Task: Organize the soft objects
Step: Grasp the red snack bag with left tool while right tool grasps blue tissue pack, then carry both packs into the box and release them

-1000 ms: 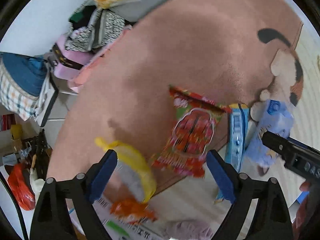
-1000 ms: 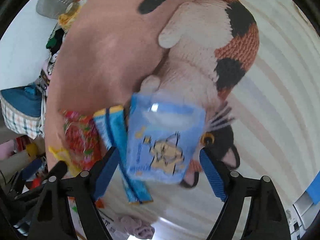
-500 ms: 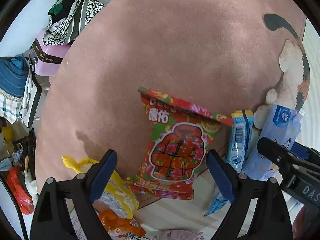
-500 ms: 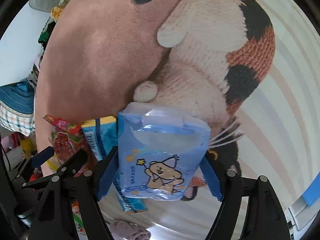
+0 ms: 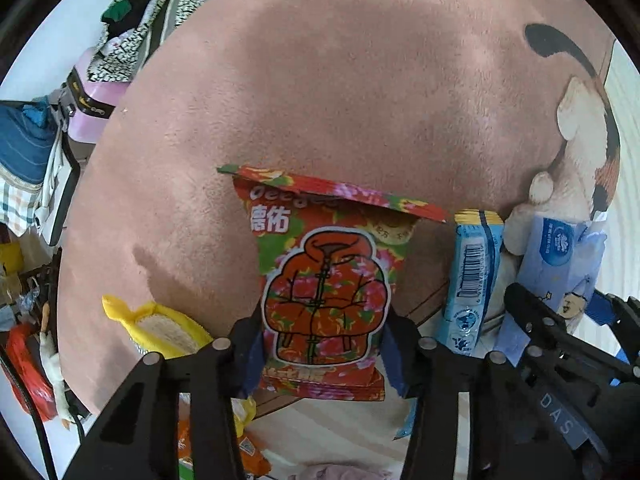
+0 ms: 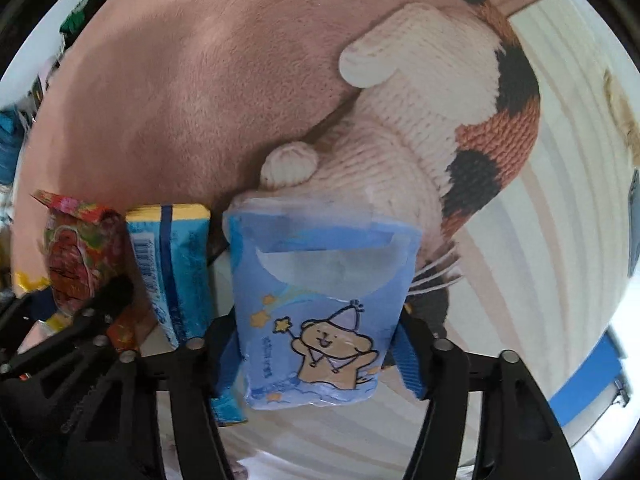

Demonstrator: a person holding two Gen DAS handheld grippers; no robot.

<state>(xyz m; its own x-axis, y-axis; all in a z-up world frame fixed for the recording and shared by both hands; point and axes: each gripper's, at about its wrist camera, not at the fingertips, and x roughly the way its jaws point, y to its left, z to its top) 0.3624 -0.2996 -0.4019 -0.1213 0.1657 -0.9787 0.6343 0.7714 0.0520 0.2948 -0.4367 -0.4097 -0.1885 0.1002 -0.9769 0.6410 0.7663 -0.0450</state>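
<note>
A red floral tissue pack (image 5: 324, 280) lies at the near edge of the pink rug (image 5: 320, 80). My left gripper (image 5: 322, 344) points down over it. Its jaws are closing, and both blue pads touch the pack's sides. A blue tissue pack with a cartoon bear (image 6: 320, 280) lies against the knitted calico cat toy (image 6: 420, 120). My right gripper (image 6: 316, 348) straddles it, its jaws closing with the pads against both sides. Between the two packs lies a light blue and yellow pack (image 5: 474, 272), which nothing holds. The two grippers work side by side, almost touching.
A yellow sponge-like item (image 5: 160, 324) and an orange packet (image 5: 248, 452) lie to the left near the rug's edge. A pink case (image 5: 92, 96) and a heap of clothes (image 5: 132, 32) stand beyond the rug. Pale striped floor (image 6: 560, 240) stretches to the right.
Both grippers came down over their packs. The wide jaws narrowed until the pads met the red floral pack on the left and the blue bear pack on the right.
</note>
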